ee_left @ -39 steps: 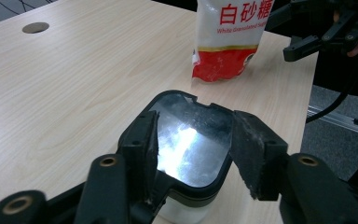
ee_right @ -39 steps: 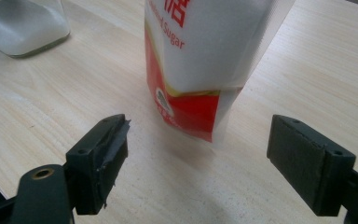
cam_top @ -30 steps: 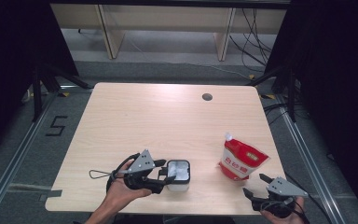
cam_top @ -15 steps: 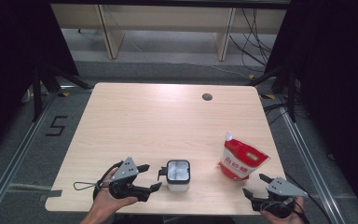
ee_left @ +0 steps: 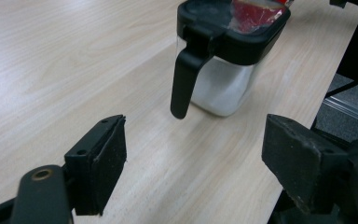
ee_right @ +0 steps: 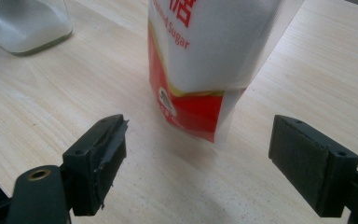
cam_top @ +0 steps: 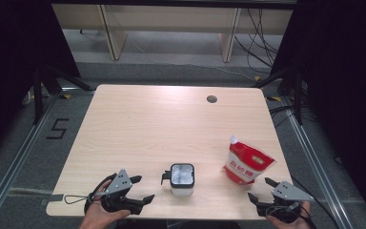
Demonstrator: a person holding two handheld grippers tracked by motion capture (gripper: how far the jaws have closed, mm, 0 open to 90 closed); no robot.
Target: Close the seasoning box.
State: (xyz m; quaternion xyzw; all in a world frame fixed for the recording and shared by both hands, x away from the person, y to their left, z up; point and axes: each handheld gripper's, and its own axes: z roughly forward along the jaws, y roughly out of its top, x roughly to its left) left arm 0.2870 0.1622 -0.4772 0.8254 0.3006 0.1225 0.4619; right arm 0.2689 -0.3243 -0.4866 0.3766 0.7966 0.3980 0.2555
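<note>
A clear jar (cam_top: 182,179) with a black lid and handle, holding white grains, stands near the table's front edge. In the left gripper view the jar (ee_left: 223,79) is just ahead, handle toward me. My left gripper (cam_top: 144,188) (ee_left: 193,154) lies to the jar's left, apart from it. Its jaws have just been opening and stand open with nothing between them. A red and white sugar pouch (cam_top: 247,164) (ee_right: 205,56) stands upright at the right. My right gripper (cam_top: 259,189) (ee_right: 198,158) rests open just in front of the pouch, not touching it.
The wooden table (cam_top: 171,124) has a round cable hole (cam_top: 212,99) at the back right. Both hands sit at the table's front edge. The jar's corner (ee_right: 28,23) appears at the upper left of the right gripper view.
My left gripper has come away from the jar's handle, drawn back to the left toward the front edge, and its jaws have spread. The jar, the pouch and the right gripper stayed put.
</note>
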